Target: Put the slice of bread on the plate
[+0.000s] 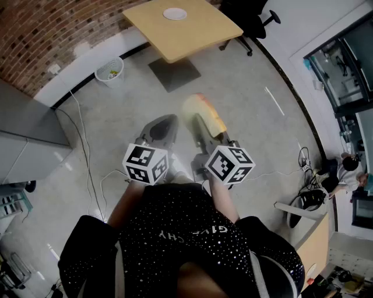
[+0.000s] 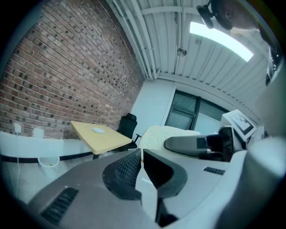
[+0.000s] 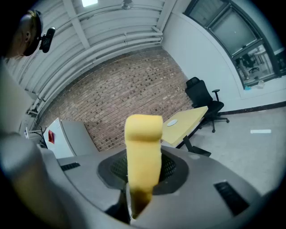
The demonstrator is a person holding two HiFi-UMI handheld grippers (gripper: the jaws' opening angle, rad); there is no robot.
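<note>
The slice of bread (image 3: 143,147) stands edge-on between the jaws of the right gripper (image 3: 143,172), which are clenched on its lower end. Its rounded crust rises past the jaw tips.

Just beside it, the left gripper (image 2: 140,159) has its jaws pressed together with nothing between them.

Each gripper carries a cube with black-and-white square markers (image 1: 145,164), with no letters on them.

Far ahead of both pairs of jaws, well apart from the bread, a white plate (image 1: 175,13) lies on a light wooden table (image 1: 198,35) by the brick wall (image 1: 46,29). An office chair (image 1: 250,20) stands beside the table and a wastebasket (image 1: 109,70) sits near the wall.

Behind the jaws, the person's dark speckled shirt (image 1: 192,233) bears white letters, upside down in the head view, reading GIVENCHY.
</note>
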